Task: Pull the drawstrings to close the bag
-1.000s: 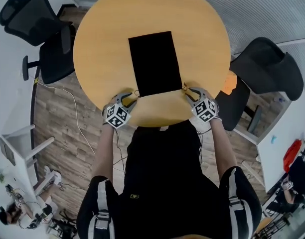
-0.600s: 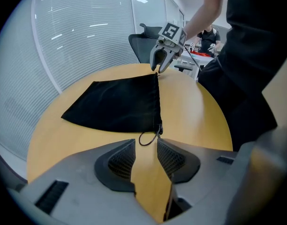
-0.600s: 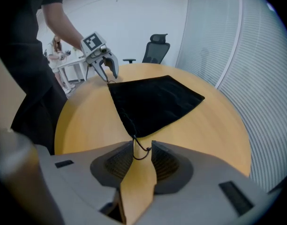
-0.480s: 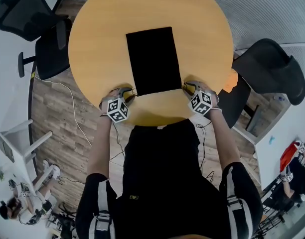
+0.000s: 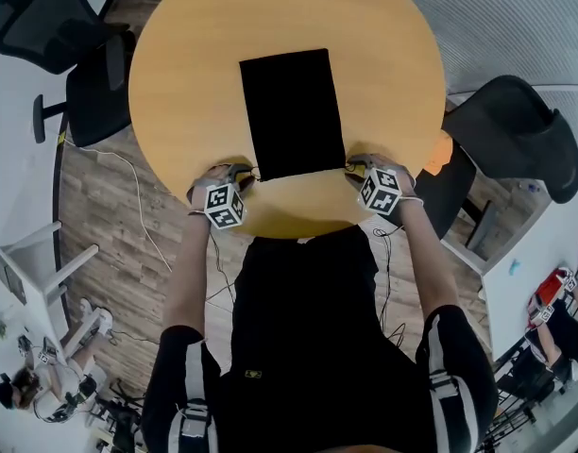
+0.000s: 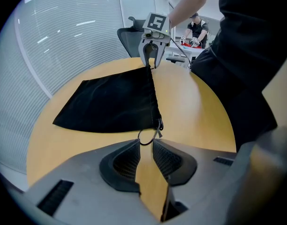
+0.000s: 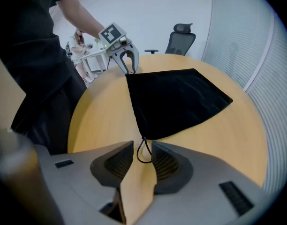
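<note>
Round and wooden, the counter (image 5: 176,83) is surrounded by plank flooring (image 5: 110,225) and black office chairs (image 5: 520,130). A flat black bag (image 5: 291,111) is laid near its middle, mouth toward the near rim. At the bag's near left corner the left claw (image 5: 244,172) is set, its jaws having just been closing, with the left drawstring loop (image 6: 147,138) between the tips (a gap remains, nothing pinched). At the near right corner the right claw (image 5: 358,166) is held wide, the right drawstring loop (image 7: 143,153) lying between its jaws.

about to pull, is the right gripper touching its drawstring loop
Cannot tell: right gripper view shows the drawstring loop between the open jaws, near one pad.
</note>
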Tool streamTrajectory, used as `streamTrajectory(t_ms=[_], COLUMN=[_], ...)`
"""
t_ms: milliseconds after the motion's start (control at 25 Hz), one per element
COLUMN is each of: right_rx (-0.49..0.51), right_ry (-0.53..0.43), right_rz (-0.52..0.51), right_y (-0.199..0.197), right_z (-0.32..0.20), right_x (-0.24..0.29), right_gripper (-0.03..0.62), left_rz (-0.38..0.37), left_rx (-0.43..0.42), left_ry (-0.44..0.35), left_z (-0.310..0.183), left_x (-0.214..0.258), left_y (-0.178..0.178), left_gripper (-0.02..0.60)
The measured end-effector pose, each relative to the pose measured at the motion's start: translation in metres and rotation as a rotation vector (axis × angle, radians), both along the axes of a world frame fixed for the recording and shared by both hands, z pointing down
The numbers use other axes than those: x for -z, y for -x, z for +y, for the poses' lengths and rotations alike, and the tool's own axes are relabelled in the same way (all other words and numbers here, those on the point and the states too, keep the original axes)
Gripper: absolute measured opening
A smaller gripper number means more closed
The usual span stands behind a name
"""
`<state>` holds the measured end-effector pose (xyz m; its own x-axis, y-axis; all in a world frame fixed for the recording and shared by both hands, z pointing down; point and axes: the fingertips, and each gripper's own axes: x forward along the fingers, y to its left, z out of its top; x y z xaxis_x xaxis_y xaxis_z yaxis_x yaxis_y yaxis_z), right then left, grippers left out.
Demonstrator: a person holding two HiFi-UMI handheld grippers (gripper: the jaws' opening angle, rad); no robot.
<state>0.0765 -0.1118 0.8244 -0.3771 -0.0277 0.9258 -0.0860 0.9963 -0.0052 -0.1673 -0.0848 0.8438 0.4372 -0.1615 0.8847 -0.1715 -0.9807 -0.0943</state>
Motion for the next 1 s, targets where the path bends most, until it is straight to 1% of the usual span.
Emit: streamTrajectory(t_ms=[80,160,200,240,320,360,440,560,680,760,800,880,1000], right_rx=[-0.01,-0.004,0.003,0.006,-0.012,-0.031,-0.063,-0.069,-0.074,-0.083,-0.085,-0.087,-0.092], right_ry=[0.0,-0.02,-0.028,-0.031,-0.03,-0.032,-0.033,-0.035,-0.039,-0.041,-0.043,-0.046,-0.047], right_rz=[0.009,0.036,0.048,0.056,0.056,0.051,0.041,0.044,0.045,0.046,0.048,0.052,0.053], right_y=[0.0,0.0,-0.001,-0.002,-0.002,-0.002,-0.002,0.001,0.002,0.001,0.0,0.0,0.0], right_z=[0.0,-0.002,-0.002,-0.001,0.0,0.0,-0.001,-0.002,-0.002,-0.002,-0.002,-0.002,-0.002], right_x=[-0.002,-0.008,-0.011,-0.013,-0.014,-0.014,-0.014,-0.014,-0.014,-0.015,-0.015,-0.015,-0.015], right_gripper=[0.175,0.173,0.163,0.13,0.101,0.063,0.063,0.063,0.063,0.063,0.063,0.063,0.063], left_rz=[-0.002,-0.002,-0.002,-0.003,-0.004,-0.003,-0.004,-0.018,-0.045,-0.076,-0.091,-0.106,-0.088], left_rx=[-0.003,-0.006,-0.01,-0.014,-0.021,-0.022,-0.018,-0.026,-0.061,-0.094,-0.113,-0.142,-0.144], left_ry=[0.003,0.007,0.011,0.016,0.025,0.027,0.021,-0.016,-0.113,-0.182,-0.204,-0.219,-0.188], left_z=[0.0,0.001,0.002,0.003,0.006,0.006,0.006,0.006,0.002,-0.001,-0.002,-0.002,0.001], left_x=[0.0,0.001,0.0,0.0,-0.001,-0.001,-0.001,0.0,0.003,0.002,0.002,0.001,0.001], left_y=[0.0,0.0,-0.001,-0.002,-0.003,-0.003,-0.001,0.001,-0.001,-0.004,-0.007,-0.01,-0.012], left_gripper=[0.086,0.081,0.074,0.063,0.04,0.031,0.028,0.028,0.029,0.029,0.029,0.028,0.028])
